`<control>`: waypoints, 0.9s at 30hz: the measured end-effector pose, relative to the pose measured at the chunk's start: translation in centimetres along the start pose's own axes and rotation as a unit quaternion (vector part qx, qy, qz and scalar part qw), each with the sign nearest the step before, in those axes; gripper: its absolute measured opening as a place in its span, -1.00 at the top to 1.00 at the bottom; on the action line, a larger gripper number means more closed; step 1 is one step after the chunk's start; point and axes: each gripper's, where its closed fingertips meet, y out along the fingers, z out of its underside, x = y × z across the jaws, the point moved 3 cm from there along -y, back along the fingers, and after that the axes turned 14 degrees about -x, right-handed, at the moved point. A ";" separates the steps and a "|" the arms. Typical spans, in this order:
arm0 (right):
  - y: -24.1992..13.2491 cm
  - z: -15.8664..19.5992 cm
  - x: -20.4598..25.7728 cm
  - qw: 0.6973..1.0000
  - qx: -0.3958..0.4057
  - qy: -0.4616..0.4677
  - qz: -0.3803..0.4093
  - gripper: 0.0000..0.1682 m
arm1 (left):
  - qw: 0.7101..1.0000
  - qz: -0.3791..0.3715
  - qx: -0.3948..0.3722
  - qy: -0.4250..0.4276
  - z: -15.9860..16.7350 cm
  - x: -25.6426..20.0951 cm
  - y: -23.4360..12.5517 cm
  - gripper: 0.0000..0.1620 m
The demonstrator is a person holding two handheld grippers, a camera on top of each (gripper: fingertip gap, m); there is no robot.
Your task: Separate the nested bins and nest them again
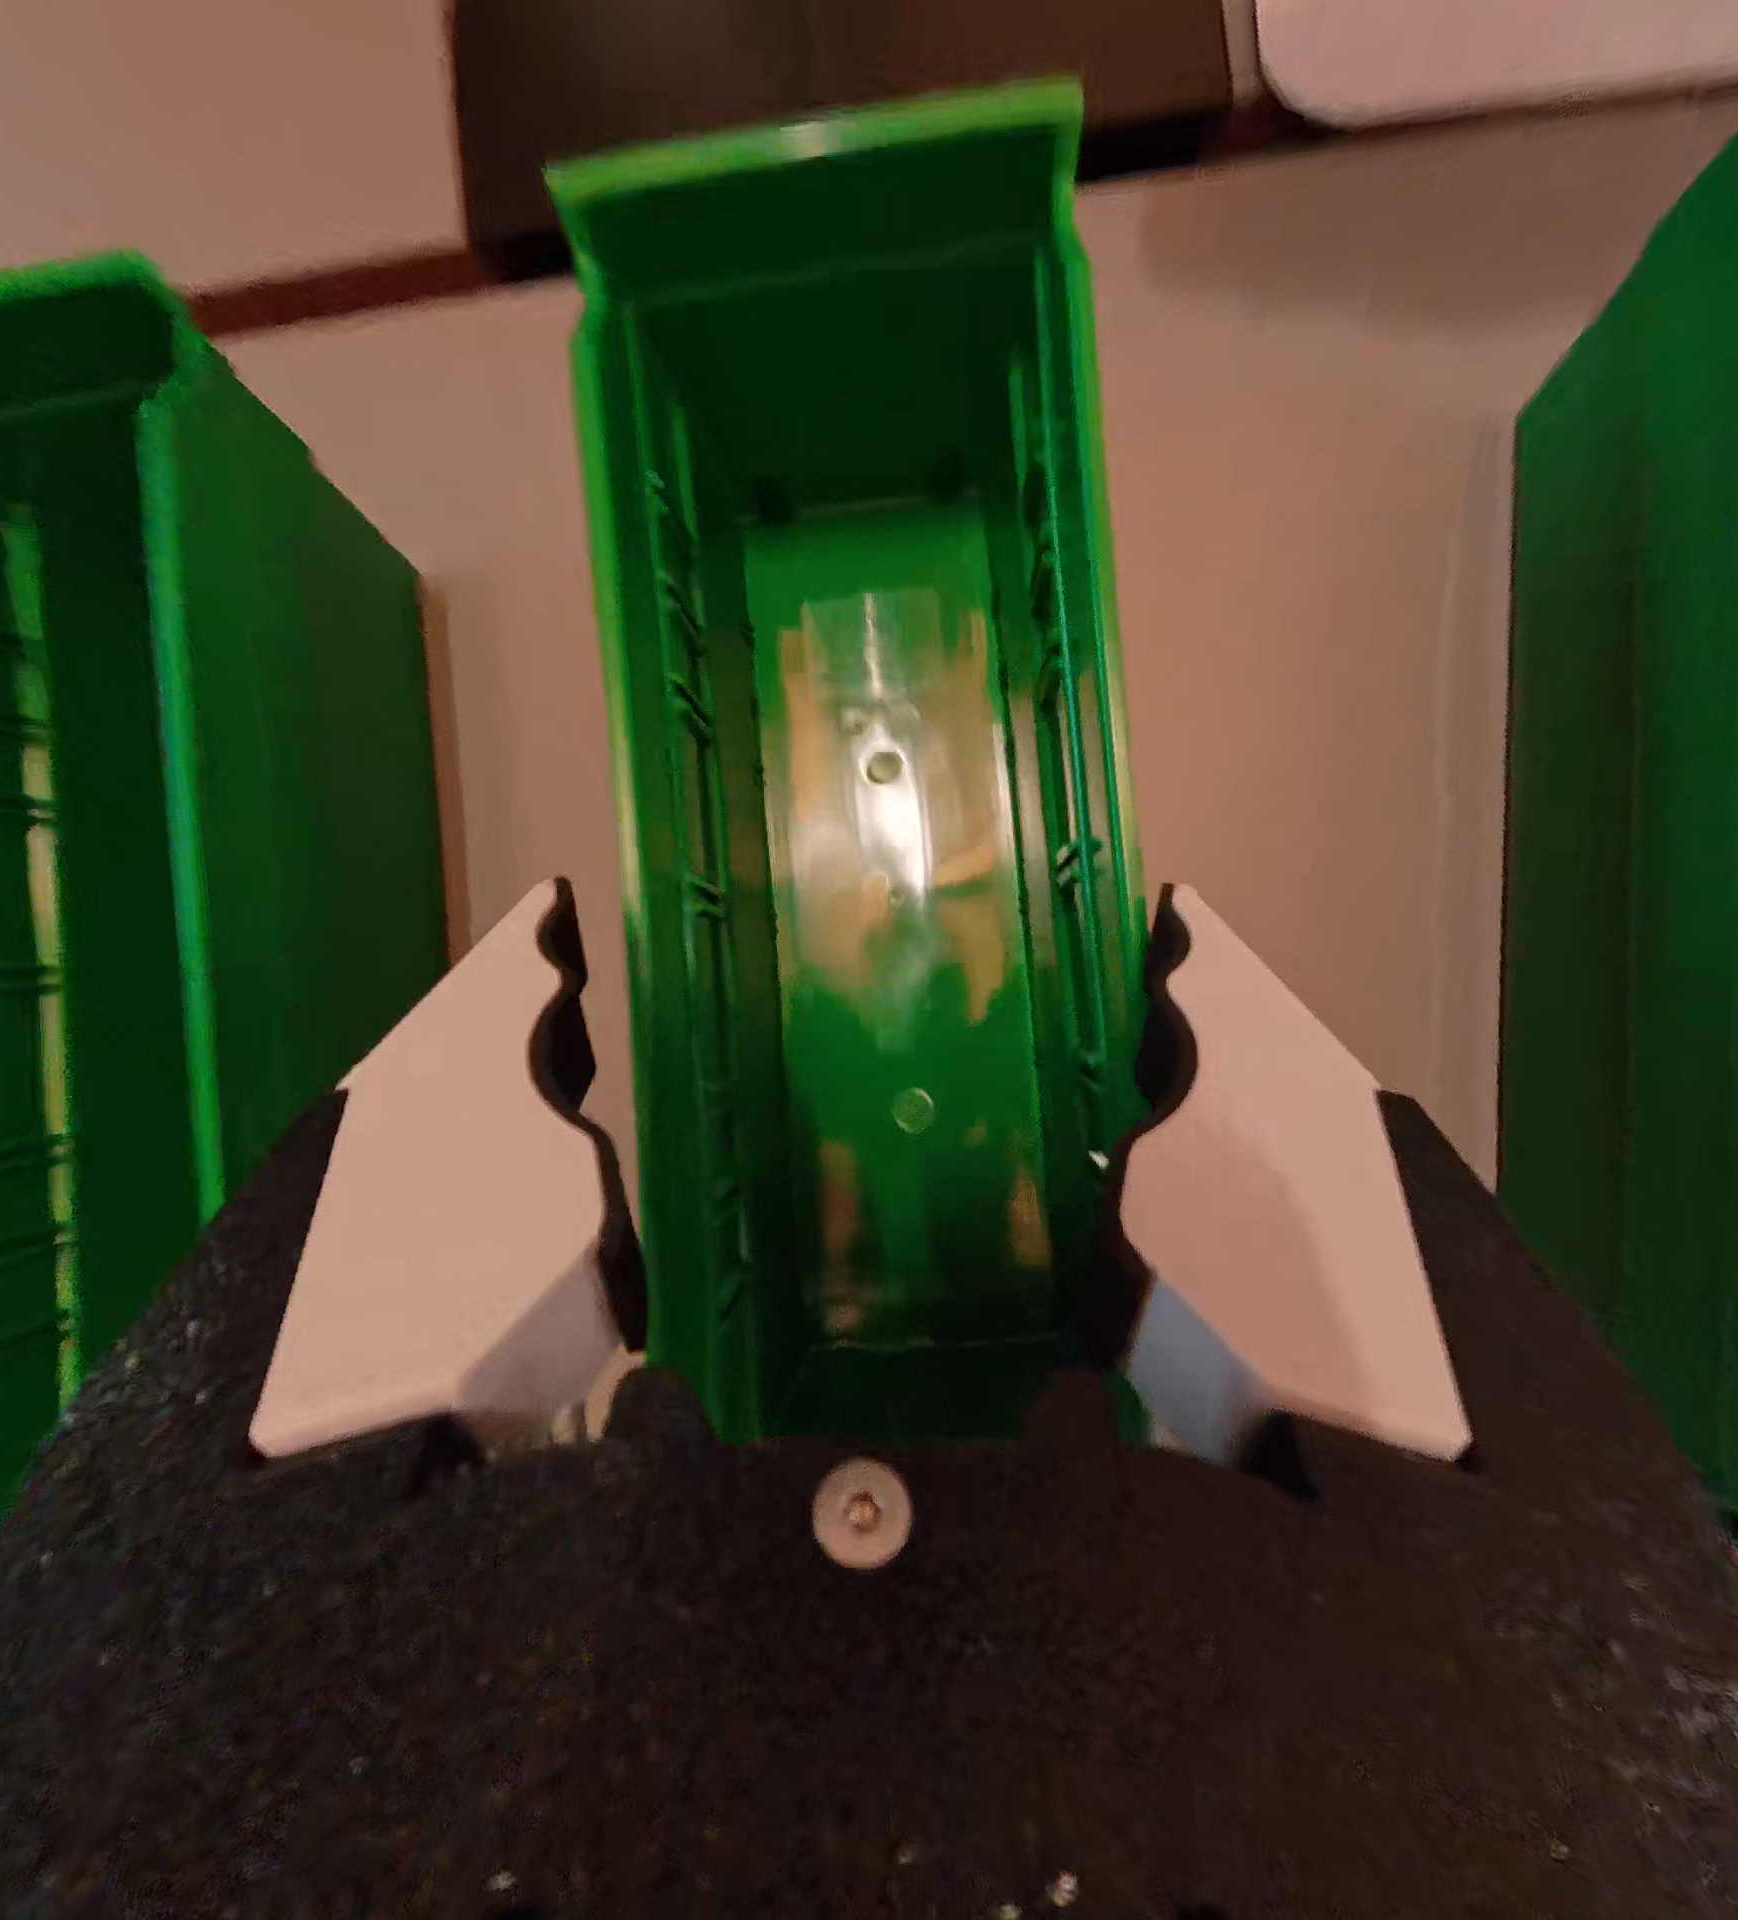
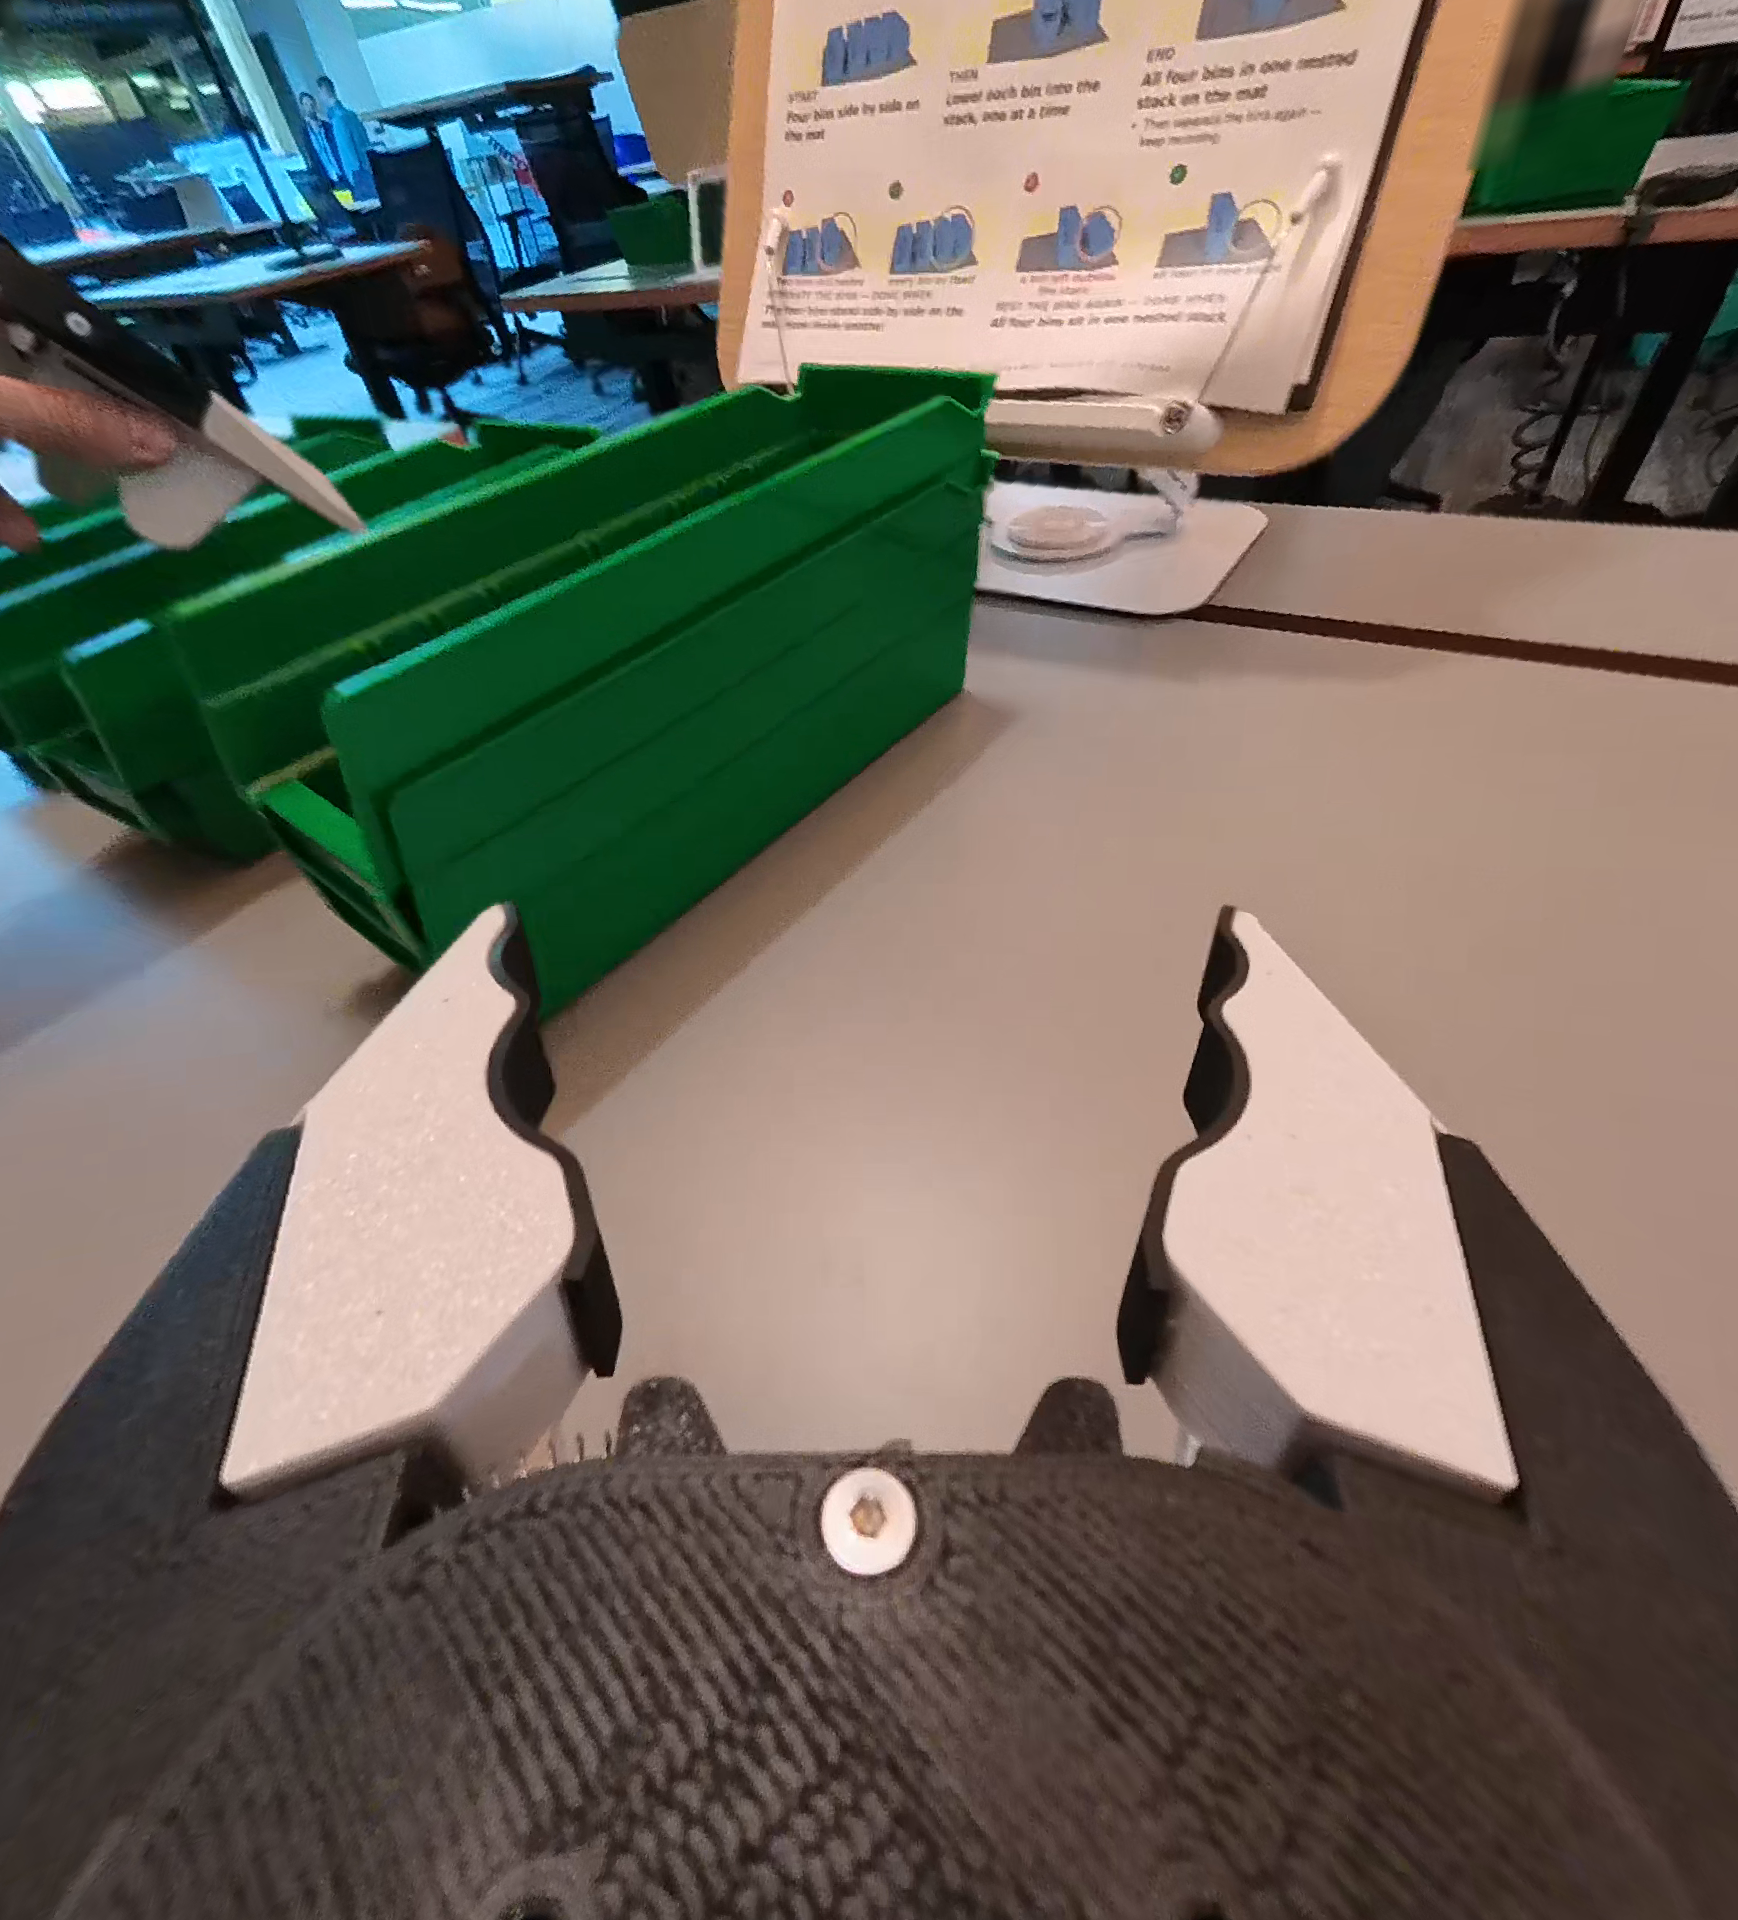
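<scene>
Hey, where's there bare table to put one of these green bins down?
The widest bare stretch of table lies ahead of the open right gripper, bordered by the nearest green bin and the document stand's base. It is crowded where the bins stand side by side, with only narrow strips either side of the bin between the left gripper's fingers.

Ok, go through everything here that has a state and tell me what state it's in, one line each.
Left gripper: closed around the middle bin's walls.
Middle bin: held, open side toward the camera, empty.
Bin to its left: apart from it, not nested.
Bin to its right: apart from it, not gripped.
Right gripper: open, empty, above the table.
Instruction sheet: propped upright on a stand.
</scene>
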 end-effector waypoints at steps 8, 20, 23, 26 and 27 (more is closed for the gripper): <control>5.8 -1.7 7.3 0.999 0.003 -0.036 -0.020 -0.43 | 0.976 0.043 -0.211 -0.033 -3.3 -2.9 -5.8 -0.21; 7.8 0.1 9.2 0.997 0.042 -0.051 -0.027 0.61 | 0.950 0.172 -0.244 -0.095 3.1 -7.9 -6.6 -0.01; 7.4 0.1 8.5 0.997 0.046 -0.053 -0.014 0.79 | 0.936 0.206 -0.258 -0.119 3.4 -9.0 -7.2 0.01; 6.7 -0.1 7.1 0.992 0.067 -0.104 0.024 0.88 | 0.925 0.231 -0.272 -0.132 3.5 -10.0 -7.9 -0.01; 6.3 -0.2 6.3 0.989 0.073 -0.125 0.041 0.90 | 0.921 0.239 -0.277 -0.133 3.6 -10.3 -8.3 0.00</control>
